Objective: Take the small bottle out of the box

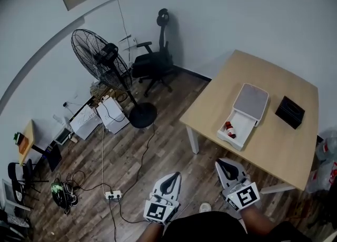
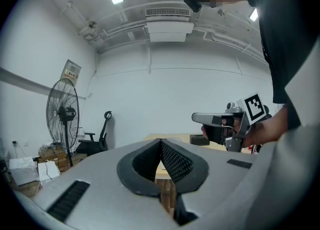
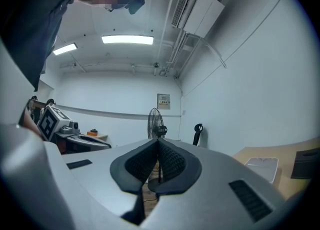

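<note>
An open white box (image 1: 238,130) lies on the wooden table (image 1: 274,146), its lid (image 1: 251,101) folded back. A small bottle with a red cap (image 1: 230,129) rests inside the box. Both grippers hover over the floor, short of the table's near edge. My left gripper (image 1: 169,179) is shut with nothing in it; its own view shows the pads meeting (image 2: 160,142). My right gripper (image 1: 225,164) is also shut and empty, jaws together (image 3: 157,142). The box (image 3: 262,166) appears at the right of the right gripper view.
A black box (image 1: 289,112) sits on the table beyond the white one. A pedestal fan (image 1: 102,59), an office chair (image 1: 152,62), white cartons (image 1: 113,114) and cables with a power strip (image 1: 113,195) occupy the wooden floor to the left.
</note>
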A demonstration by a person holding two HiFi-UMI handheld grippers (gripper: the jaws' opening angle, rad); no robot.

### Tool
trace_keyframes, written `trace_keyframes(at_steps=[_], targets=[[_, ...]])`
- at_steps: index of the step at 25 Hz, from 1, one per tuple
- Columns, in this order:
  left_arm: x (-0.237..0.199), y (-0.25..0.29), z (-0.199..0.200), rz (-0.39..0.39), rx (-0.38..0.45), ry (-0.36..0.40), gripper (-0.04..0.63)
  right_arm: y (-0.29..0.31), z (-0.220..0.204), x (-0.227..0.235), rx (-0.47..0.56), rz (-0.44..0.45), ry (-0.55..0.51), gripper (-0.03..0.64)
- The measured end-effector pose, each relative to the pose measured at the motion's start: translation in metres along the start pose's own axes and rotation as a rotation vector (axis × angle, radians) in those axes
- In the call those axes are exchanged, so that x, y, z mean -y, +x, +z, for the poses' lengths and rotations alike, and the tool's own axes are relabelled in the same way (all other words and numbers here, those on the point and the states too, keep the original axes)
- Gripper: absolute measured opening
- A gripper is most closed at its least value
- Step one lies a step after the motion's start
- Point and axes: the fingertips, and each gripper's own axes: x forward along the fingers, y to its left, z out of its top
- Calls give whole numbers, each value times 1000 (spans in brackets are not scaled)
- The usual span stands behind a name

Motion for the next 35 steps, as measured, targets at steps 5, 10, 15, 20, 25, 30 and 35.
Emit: trace_keyframes(at_steps=[5, 10, 15, 20, 25, 30, 35], targets=[[-5, 25, 2, 11, -3, 4, 11, 13, 2, 23, 16, 11, 5, 12], [-14, 48, 3, 15, -12, -14, 9, 25, -5, 42, 5, 7, -16, 20], [-35, 74, 1, -19, -9, -6, 11, 51, -12, 55, 10, -2, -15, 102], [-63, 109, 1, -72, -3, 2, 11, 84, -15, 81, 18, -78, -38, 208], [-93, 144, 5, -141, -1, -1, 10, 119, -23, 107, -20, -159, -39, 340], [-124, 180, 13, -205, -1, -13, 11, 154, -42, 139, -114, -273, -32, 390], [-133, 220, 10, -305, 5, -8, 10, 163, -67, 180, -253, -400, -12, 408]])
